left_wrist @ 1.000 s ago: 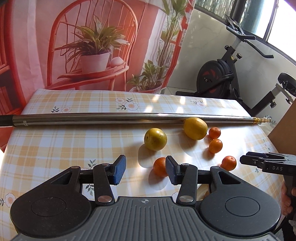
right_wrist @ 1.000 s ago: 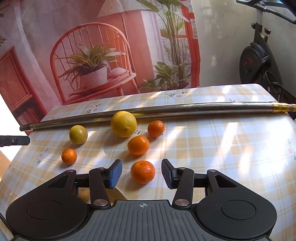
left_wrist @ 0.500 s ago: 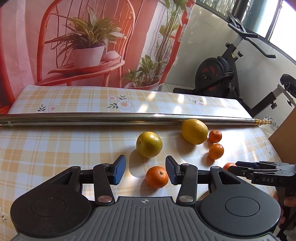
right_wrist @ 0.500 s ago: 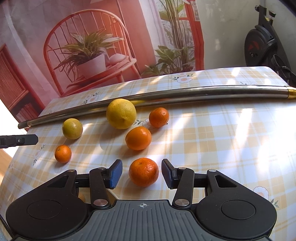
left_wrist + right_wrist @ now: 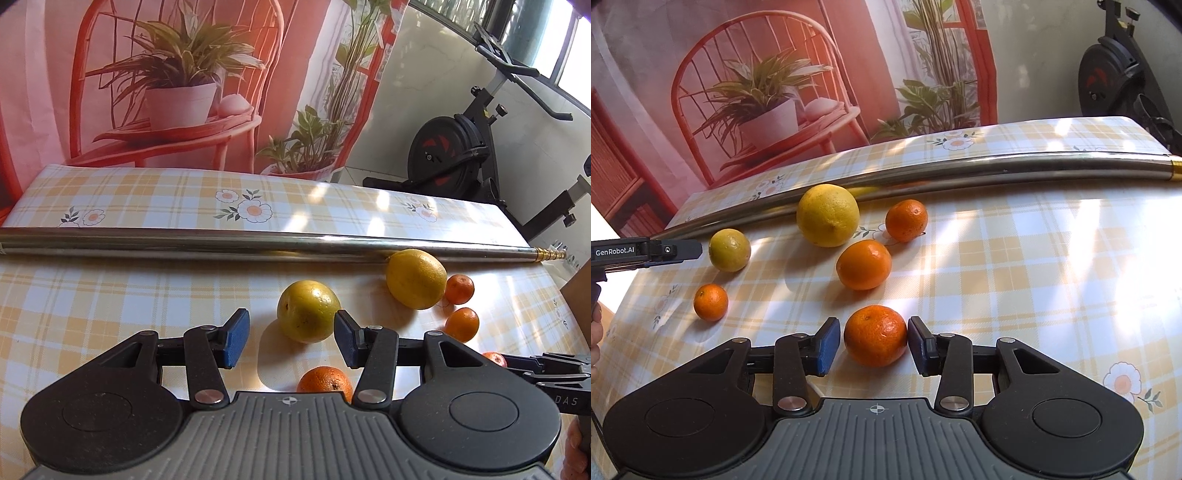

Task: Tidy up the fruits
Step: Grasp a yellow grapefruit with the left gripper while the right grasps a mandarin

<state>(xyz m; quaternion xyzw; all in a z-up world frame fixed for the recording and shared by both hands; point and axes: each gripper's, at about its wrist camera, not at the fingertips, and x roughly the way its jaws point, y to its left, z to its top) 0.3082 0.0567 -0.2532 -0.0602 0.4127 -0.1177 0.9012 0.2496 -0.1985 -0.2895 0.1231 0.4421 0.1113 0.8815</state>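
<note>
Right gripper [image 5: 871, 341]: my jaws just closing round nearest mandarin [image 5: 876, 335], right pad touching rind, thin gap at left pad; not yet gripped. Fruit sits toward table [image 5: 1034, 258] near edge, on cloth. Squeeze gently, soft skin; lift straight, avoid nudging orange [image 5: 863, 264] behind.

Left gripper [image 5: 288, 339]: jaws just widened, holding nothing, green-yellow citrus [image 5: 308, 311] beyond tips, right pad beside it. Advance, centre, then close.
</note>
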